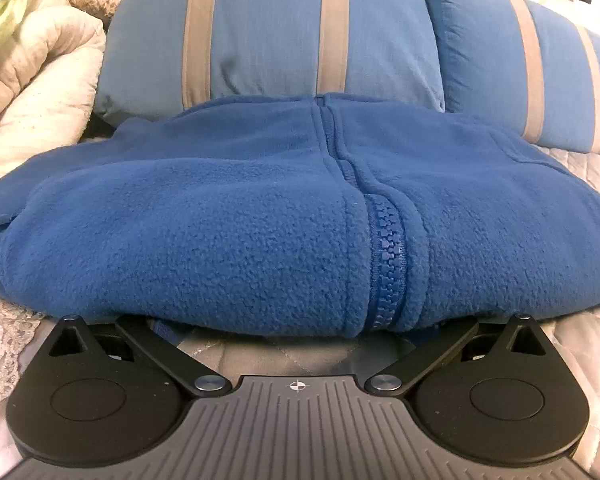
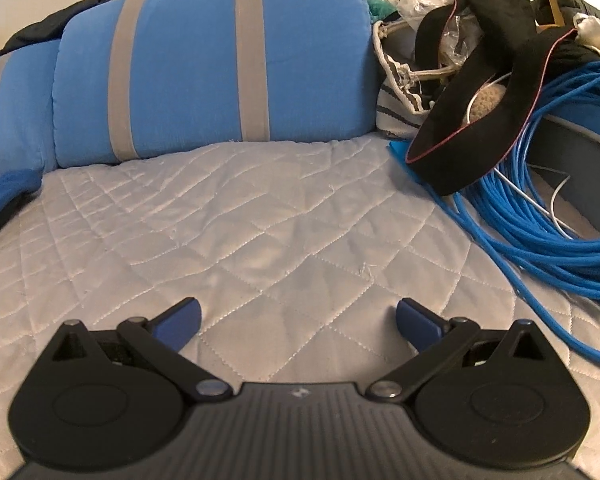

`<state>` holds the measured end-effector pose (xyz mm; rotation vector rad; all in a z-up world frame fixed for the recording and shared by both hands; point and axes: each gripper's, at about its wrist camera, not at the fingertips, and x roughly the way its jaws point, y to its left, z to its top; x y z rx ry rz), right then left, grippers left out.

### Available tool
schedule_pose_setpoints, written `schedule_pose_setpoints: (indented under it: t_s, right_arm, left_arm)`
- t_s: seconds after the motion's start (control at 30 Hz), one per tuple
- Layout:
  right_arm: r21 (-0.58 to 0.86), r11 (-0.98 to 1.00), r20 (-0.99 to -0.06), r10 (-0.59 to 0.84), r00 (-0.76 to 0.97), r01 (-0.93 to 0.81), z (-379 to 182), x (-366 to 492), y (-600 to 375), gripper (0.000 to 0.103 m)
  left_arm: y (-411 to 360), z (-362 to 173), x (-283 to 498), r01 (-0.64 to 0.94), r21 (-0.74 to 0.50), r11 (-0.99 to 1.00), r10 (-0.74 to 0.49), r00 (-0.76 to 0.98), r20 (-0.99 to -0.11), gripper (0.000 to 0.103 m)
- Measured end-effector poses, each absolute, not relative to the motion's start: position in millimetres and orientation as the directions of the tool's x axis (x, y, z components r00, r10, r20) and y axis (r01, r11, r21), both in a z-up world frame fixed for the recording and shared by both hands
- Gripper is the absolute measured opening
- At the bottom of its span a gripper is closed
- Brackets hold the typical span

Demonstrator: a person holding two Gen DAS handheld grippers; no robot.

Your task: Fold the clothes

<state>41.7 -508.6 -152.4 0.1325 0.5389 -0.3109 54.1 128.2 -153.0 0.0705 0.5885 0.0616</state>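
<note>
A blue fleece jacket [image 1: 228, 216], zipped up and folded into a thick bundle, lies on the quilted bedspread [image 1: 580, 344] and fills the middle of the left wrist view. My left gripper [image 1: 296, 334] is right at its near folded edge. Its linkage arms are spread wide and the fingertips are hidden under the fleece. In the right wrist view, only a corner of the jacket [image 2: 4, 196] shows at the far left. My right gripper [image 2: 298, 320] hovers open above bare bedspread [image 2: 260, 216], its blue fingertips [image 2: 180, 322] far apart and holding nothing.
Two blue pillows with grey stripes [image 1: 268, 36] [image 2: 204, 68] lie behind the jacket. A cream padded blanket [image 1: 32, 92] is heaped at the left. At the right are a coil of blue cable [image 2: 540, 208], a black garment [image 2: 480, 112] and a striped bag [image 2: 400, 92].
</note>
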Motion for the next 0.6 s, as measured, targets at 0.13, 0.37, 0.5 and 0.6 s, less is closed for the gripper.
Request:
schedule_pose_setpoints:
  t_s: [0.13,0.37,0.5,0.6]
  right_arm:
    - [0.04,0.944,-0.518,-0.26,0.815,0.326,-153.1,40.9,-507.4,0.102]
    - [0.039,0.944,-0.516,-0.262,0.816,0.328,-153.8,40.0,-506.5,0.102]
    - [0.04,0.944,-0.516,-0.262,0.816,0.328,-153.5,39.7,-506.4,0.102]
    - [0.041,0.944,-0.515,-0.262,0.816,0.329,-153.4,39.4,-506.5,0.102]
  left_arm:
    - [127.5,-153.9,55.2,-0.037,0.081,0.996,0.075,0.83,-0.553,0.103]
    - [128.0,-152.9,56.9,-0.036,0.081,0.996,0.075,0.828,-0.555,0.103]
    - [128.4,-153.0,57.0,-0.036,0.08,0.996,0.074,0.829,-0.554,0.103]
    - [128.7,-153.5,57.1,-0.036,0.079,0.996,0.074,0.83,-0.553,0.103]
